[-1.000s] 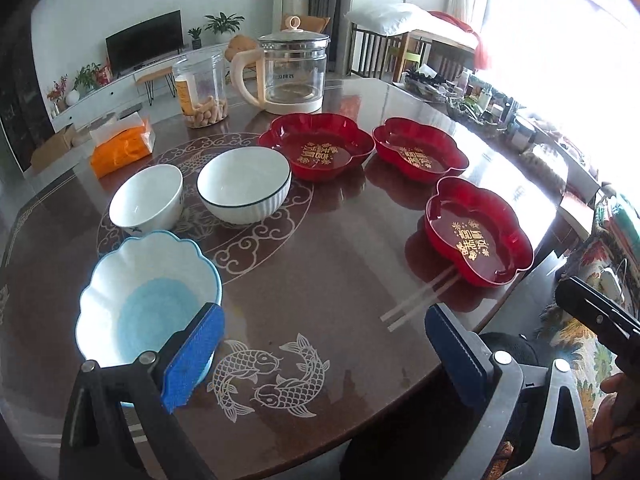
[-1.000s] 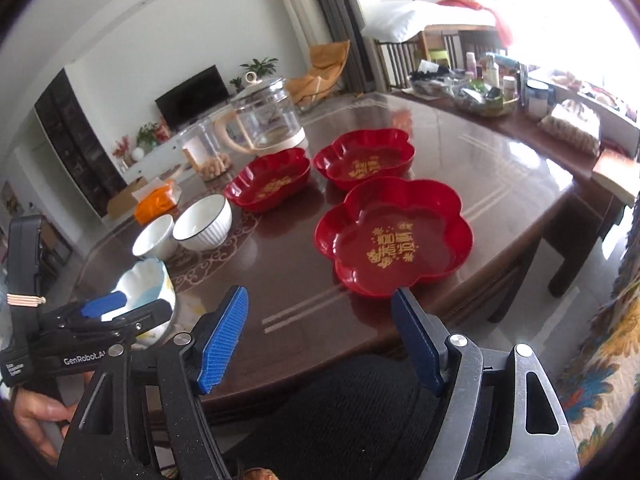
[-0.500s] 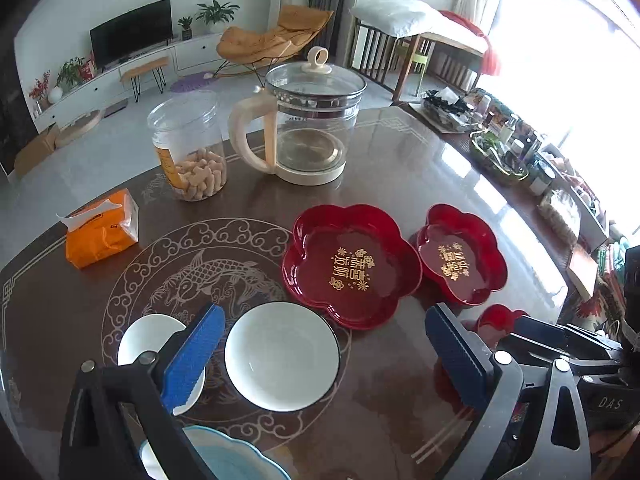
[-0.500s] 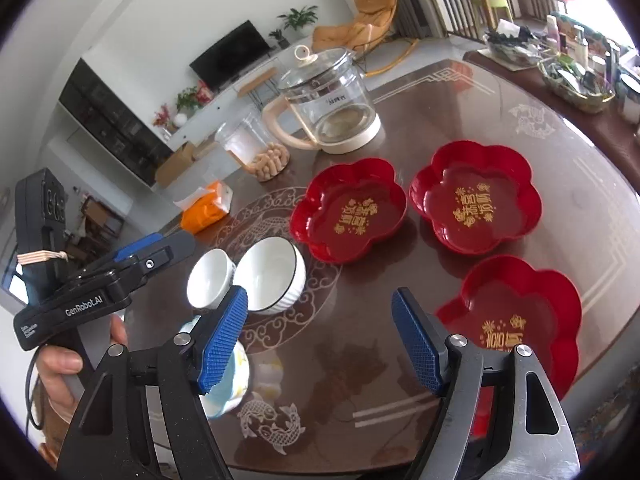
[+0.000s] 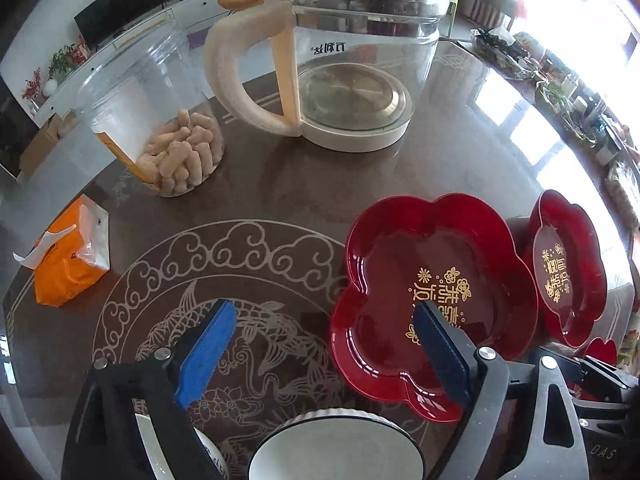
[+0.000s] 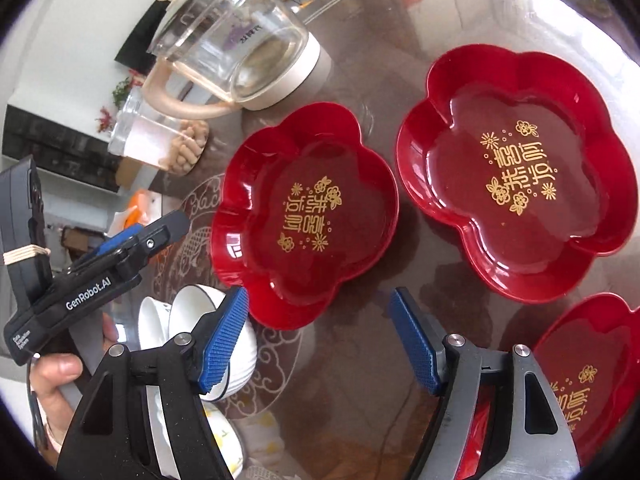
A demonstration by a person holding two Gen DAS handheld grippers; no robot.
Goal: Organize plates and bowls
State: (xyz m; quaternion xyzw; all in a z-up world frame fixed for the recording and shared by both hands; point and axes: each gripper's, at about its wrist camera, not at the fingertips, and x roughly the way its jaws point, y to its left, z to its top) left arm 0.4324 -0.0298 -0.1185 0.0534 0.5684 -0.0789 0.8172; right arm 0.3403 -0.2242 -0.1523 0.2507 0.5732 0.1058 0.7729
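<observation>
The left gripper [image 5: 324, 348] has its 2 blue-padded fingers spread wide and holds nothing; it hangs above the dark brown glossy table [image 5: 280, 184] with pale fish and cloud drawings. Just under it is the white ribbed bowl with a dark rim [image 5: 336, 446], and a second white bowl [image 5: 182, 456] shows at its left, partly hidden by the finger.

The right gripper [image 6: 320, 340] is also spread wide and empty. Between its fingers lies the near edge of a red flower-shaped plastic plate with gold characters [image 6: 308, 216]. A second red plate of the same kind [image 6: 516, 168] lies beside it at the right, apart from it, and a third red plate [image 6: 592, 376] is at the lower right.

Behind the plates stand a glass kettle with a cream handle [image 5: 344, 60] and a clear jar of beige snacks [image 5: 160, 120]. An orange tissue pack [image 5: 68, 260] lies at the left.
</observation>
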